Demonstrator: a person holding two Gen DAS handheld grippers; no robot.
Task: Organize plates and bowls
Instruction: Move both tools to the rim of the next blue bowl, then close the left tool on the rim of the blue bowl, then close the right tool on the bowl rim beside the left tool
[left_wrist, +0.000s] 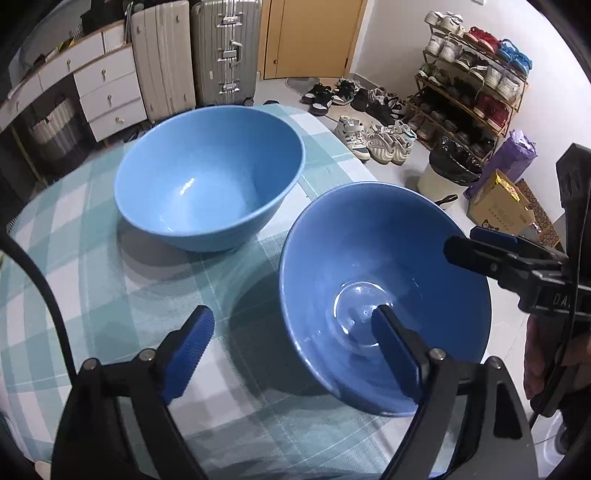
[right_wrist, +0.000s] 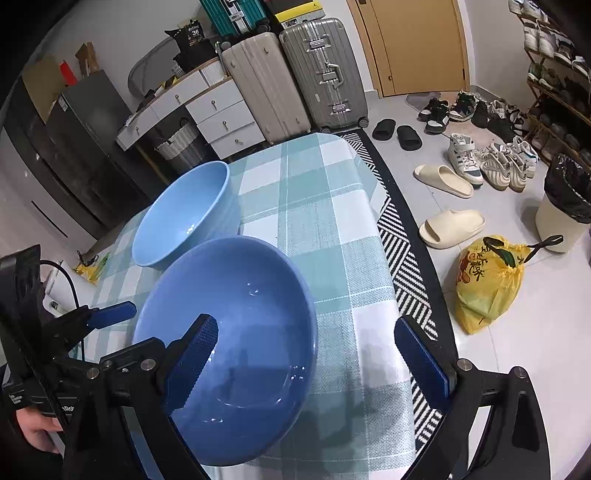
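Bench (left_wrist: 92, 229): covered w/ teal-white check cloth; edge drops to floor on the right in your right wrist view.
Light blue bowl (left_wrist: 208, 177): upright on cloth, far side.
Dark blue bowl (left_wrist: 384, 266): nearer you, just beside the light one, rims close; touching or not, can't tell.
Left gripper (left_wrist: 291, 354): yours, jaws wide, straddling dark bowl's near wall, one finger inside, one outside; pads not pressing.
Right gripper (right_wrist: 306, 354): yours, jaws wide, one finger over bowl interior, other out over cloth; no grip.
Room: suitcases (right_wrist: 295, 77) by white drawers (right_wrist: 218, 114), wood door (right_wrist: 413, 44), shoe rack (left_wrist: 476, 85), striped rug (right_wrist: 399, 236), yellow bag (right_wrist: 487, 284), bin (left_wrist: 450, 173).
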